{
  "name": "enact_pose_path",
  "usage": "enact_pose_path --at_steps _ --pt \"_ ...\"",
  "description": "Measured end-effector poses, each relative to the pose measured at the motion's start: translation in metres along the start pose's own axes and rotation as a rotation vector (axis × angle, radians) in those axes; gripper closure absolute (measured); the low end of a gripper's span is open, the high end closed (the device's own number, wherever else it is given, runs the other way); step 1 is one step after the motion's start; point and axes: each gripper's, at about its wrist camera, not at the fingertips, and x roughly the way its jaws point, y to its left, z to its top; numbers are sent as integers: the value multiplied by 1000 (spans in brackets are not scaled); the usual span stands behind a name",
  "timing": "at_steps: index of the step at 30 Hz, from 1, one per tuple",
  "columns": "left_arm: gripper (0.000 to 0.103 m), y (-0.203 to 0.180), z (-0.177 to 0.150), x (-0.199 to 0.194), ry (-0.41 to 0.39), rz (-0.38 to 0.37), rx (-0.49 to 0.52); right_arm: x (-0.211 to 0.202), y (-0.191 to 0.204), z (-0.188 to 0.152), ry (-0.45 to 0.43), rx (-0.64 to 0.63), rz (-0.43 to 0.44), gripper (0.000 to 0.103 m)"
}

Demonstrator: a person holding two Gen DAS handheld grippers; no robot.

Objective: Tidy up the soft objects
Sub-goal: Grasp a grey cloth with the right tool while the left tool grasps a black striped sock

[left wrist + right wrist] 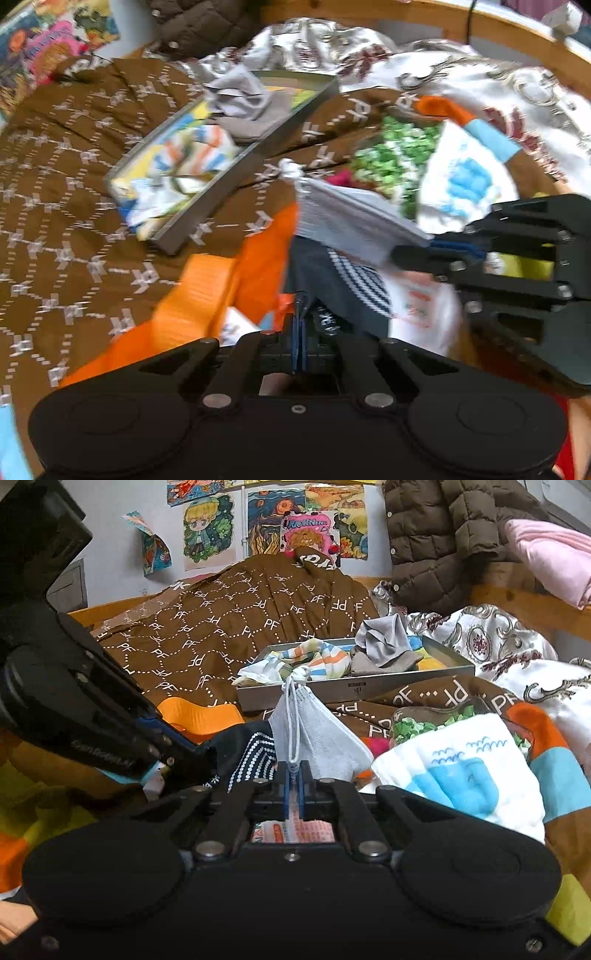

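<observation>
Right tool (294, 775) pinched on elastic loops of white face mask (317, 734), lifted over clothes heap. Left tool (299, 321) pressed together on dark dotted sock (255, 760) just below. Beyond: metal tray (369, 690) of cloths on brown quilt (221, 627), bed; drawings (273, 524) on wall.

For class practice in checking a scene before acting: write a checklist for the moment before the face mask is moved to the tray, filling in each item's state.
1. Right gripper shut on the white face mask, pinching its ear loop: ok.
2. Left gripper shut on the dark dotted sock: ok.
3. Mask free of the sock below it: cannot tell.
4. Metal tray in view on the brown quilt: ok.
5. Free space in the tray beside the striped cloth and grey cloth: cannot tell.
</observation>
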Motion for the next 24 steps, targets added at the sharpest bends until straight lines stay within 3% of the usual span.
enact_pose_path --at_steps 5,12,24 --pt "102 0 -3 -17 -4 76 -12 -6 7 4 -12 -72 -18 103" --pt "102 9 -7 -53 6 55 -135 -20 11 14 -55 -135 -21 103" --pt "103 55 14 -90 -136 79 -246 -42 16 32 -141 -175 -36 103"
